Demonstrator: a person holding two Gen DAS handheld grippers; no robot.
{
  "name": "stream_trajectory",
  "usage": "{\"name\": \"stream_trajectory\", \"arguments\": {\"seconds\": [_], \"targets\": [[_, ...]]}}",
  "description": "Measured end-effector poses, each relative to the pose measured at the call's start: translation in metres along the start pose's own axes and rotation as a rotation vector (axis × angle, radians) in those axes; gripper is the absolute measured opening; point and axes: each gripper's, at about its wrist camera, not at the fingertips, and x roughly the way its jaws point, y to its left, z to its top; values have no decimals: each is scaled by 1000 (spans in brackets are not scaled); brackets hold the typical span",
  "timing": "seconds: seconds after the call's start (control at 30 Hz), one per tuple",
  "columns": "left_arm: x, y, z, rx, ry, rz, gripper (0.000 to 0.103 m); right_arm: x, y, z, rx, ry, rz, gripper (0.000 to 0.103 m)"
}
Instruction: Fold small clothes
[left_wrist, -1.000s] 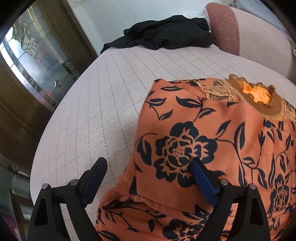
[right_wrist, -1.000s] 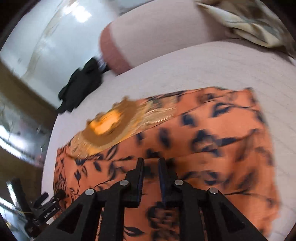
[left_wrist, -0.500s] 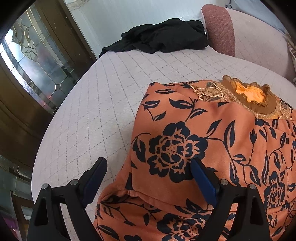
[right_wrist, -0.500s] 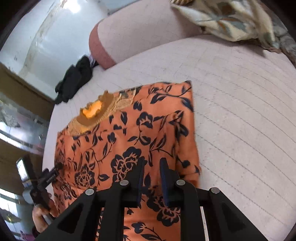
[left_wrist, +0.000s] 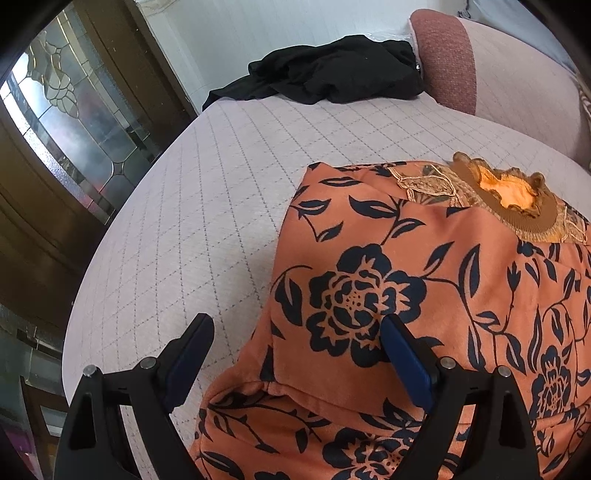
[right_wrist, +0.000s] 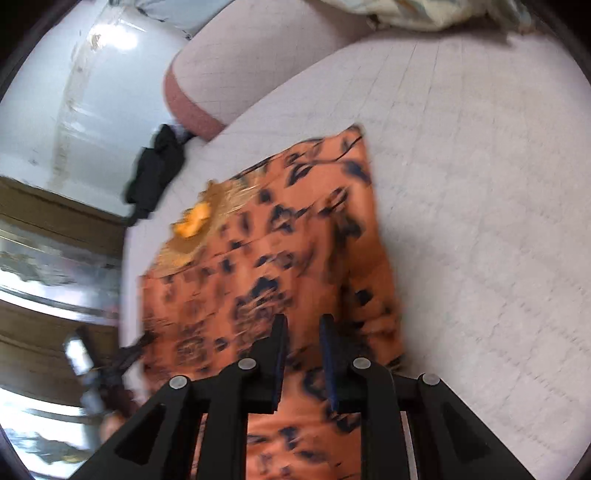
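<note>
An orange garment with a dark floral print (left_wrist: 424, 295) lies partly folded on the pale quilted bed, its gold embroidered neckline (left_wrist: 509, 199) at the far end. My left gripper (left_wrist: 295, 350) is open over the garment's near left edge, its right finger above the cloth, nothing held. In the blurred right wrist view the same garment (right_wrist: 280, 258) lies spread ahead. My right gripper (right_wrist: 301, 354) hovers above its near part with the jaws nearly closed and a narrow gap between them, holding nothing that I can see.
A black garment (left_wrist: 332, 74) lies heaped at the far end of the bed (left_wrist: 207, 206) beside a pink bolster (left_wrist: 447, 55). A wooden door with leaded glass (left_wrist: 74, 110) stands left. A patterned cloth (right_wrist: 424, 11) lies on the bolster.
The left gripper has barely moved and stays open. The right gripper swung over the garment, first pulling back then tilting; its jaws stay nearly closed.
</note>
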Motion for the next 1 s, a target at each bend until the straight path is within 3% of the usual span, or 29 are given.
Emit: {"name": "stream_trajectory", "arguments": {"seconds": [0.07,0.1,0.2,0.27,0.33,0.37,0.5,0.57,0.67,0.8,0.93,1.0], "targets": [[0,-1,0,2,3,-3,92,6,2,-9,5,64,70,21],[0,-3,0,6,3,-4,92,13,7,-14,-23,103,55,21],[-2,-8,-2,20,-3,-5,92,34,16,-25,-80,164,-63,21],[-3,-11,-3,29,-5,-6,92,39,16,-25,-80,138,-131,21],[-3,-12,-3,32,-6,-4,92,25,16,-17,-77,-1,-258,21],[-3,-12,-3,30,-4,-3,92,13,18,-14,-85,-86,-269,21],[-1,-11,-2,19,2,-2,92,-34,27,-8,-106,-362,-195,21],[-1,-12,-2,22,0,-1,92,-41,27,-7,-113,-390,-175,21],[-3,-14,-1,22,-4,-3,92,-37,34,-5,-125,-368,-126,21],[-6,-17,-2,29,-15,1,92,-14,43,-7,-162,-247,-176,21],[-2,-14,-2,17,-1,5,92,28,18,-9,-104,-27,-346,20],[-2,-13,-2,12,-1,5,92,25,10,-7,-59,-48,-294,19]]}}
